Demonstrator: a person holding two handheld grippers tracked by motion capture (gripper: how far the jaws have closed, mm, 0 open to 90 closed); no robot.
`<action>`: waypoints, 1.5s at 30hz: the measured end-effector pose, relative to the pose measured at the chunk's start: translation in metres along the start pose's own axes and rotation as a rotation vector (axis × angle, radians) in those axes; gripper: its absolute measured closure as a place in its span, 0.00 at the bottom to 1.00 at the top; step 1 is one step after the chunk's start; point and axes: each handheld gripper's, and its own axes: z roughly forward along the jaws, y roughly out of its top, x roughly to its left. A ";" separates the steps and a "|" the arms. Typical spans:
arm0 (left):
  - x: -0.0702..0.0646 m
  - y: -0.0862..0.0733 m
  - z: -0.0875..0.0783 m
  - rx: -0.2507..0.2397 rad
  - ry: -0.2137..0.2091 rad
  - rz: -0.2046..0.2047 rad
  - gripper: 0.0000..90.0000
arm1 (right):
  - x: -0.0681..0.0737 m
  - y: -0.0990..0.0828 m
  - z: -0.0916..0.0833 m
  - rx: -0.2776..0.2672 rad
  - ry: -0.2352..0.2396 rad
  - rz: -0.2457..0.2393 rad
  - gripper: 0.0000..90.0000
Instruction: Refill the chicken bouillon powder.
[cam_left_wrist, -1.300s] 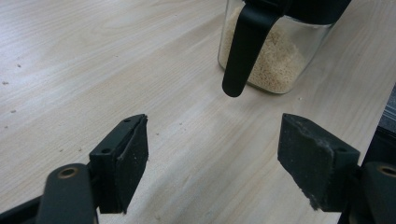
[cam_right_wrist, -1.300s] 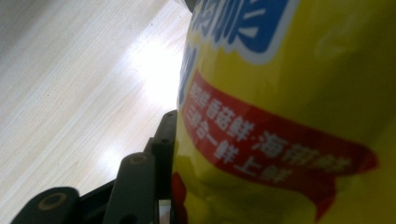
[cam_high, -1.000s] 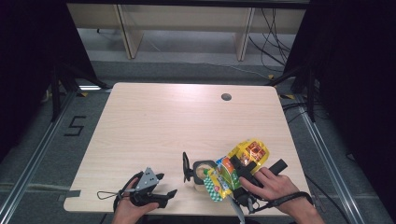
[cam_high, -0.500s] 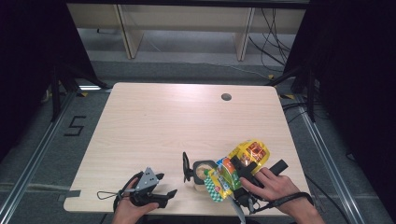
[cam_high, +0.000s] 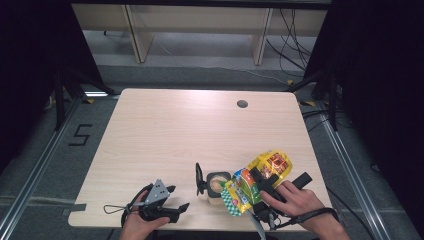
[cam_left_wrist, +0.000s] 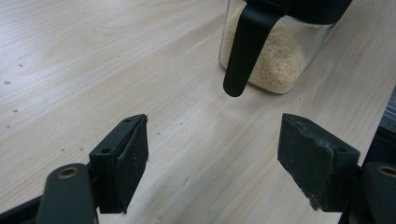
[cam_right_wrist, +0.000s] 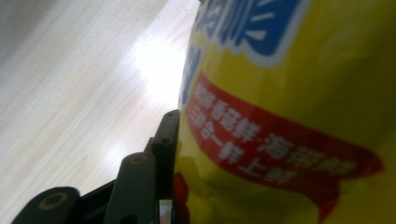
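Lower right of frame: right gripper (cam_high: 261, 189) clamps the yellow printed snack bag (cam_high: 260, 180) beside the open glass jar of pale granules (cam_high: 218, 184). Left gripper (cam_high: 172, 207) rests wide open, empty. Nothing has shifted since a second ago.

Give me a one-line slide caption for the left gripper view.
Open left gripper above pale wooden table, facing a clear glass jar of beige grains with black handle.

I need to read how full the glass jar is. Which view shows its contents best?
The left gripper view: the glass jar is close, pale grains visible through its wall. The high view shows it small from above; the right gripper view shows the yellow snack bag.
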 end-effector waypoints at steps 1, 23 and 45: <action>0.000 0.000 0.000 0.001 0.000 0.000 0.27 | 0.000 0.000 0.000 -0.002 0.001 0.001 0.64; 0.000 0.000 0.000 -0.001 -0.001 0.000 0.27 | -0.008 0.002 0.002 -0.002 0.011 -0.019 0.64; 0.002 0.001 -0.001 0.014 -0.001 0.041 0.27 | -0.007 0.002 0.006 -0.009 0.032 -0.021 0.64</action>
